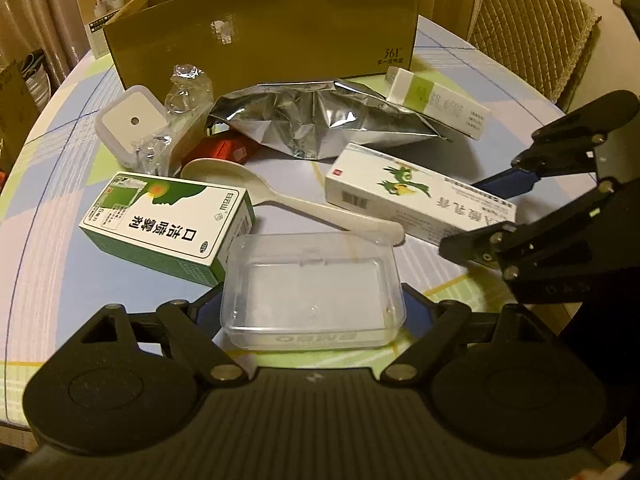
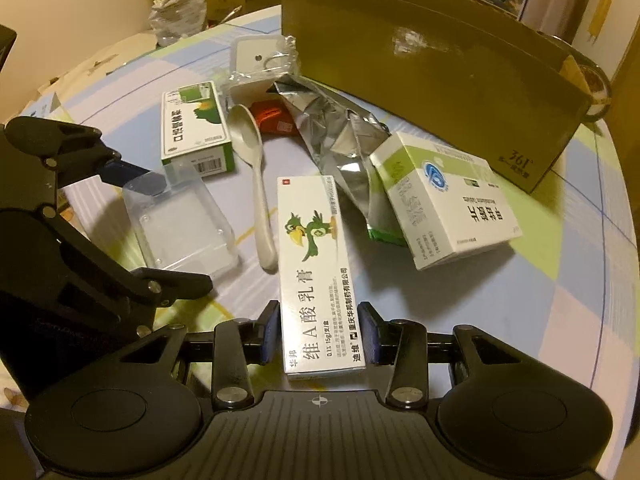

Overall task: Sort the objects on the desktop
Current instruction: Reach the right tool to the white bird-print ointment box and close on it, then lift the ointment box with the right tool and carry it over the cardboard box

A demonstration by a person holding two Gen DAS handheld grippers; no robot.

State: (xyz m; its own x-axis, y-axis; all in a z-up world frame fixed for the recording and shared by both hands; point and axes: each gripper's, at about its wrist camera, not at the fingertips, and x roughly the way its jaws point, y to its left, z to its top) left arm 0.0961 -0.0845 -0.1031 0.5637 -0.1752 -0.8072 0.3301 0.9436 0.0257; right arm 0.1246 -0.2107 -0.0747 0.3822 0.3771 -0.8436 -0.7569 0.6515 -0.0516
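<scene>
My left gripper (image 1: 314,310) has its blue pads against both ends of a clear plastic box (image 1: 312,292), which rests on the table; the box also shows in the right wrist view (image 2: 184,228). My right gripper (image 2: 320,332) straddles the near end of a long white ointment box with a green bird (image 2: 316,264), with a small gap on each side. That box also shows in the left wrist view (image 1: 416,196). A white spoon (image 2: 256,184) lies between the two boxes.
An open cardboard box (image 1: 264,24) stands at the back. In front of it lie a silver foil bag (image 1: 320,116), a green-and-white spray box (image 1: 168,224), a white medicine box (image 2: 444,200), a red packet (image 1: 224,148) and a white lidded container (image 1: 132,120).
</scene>
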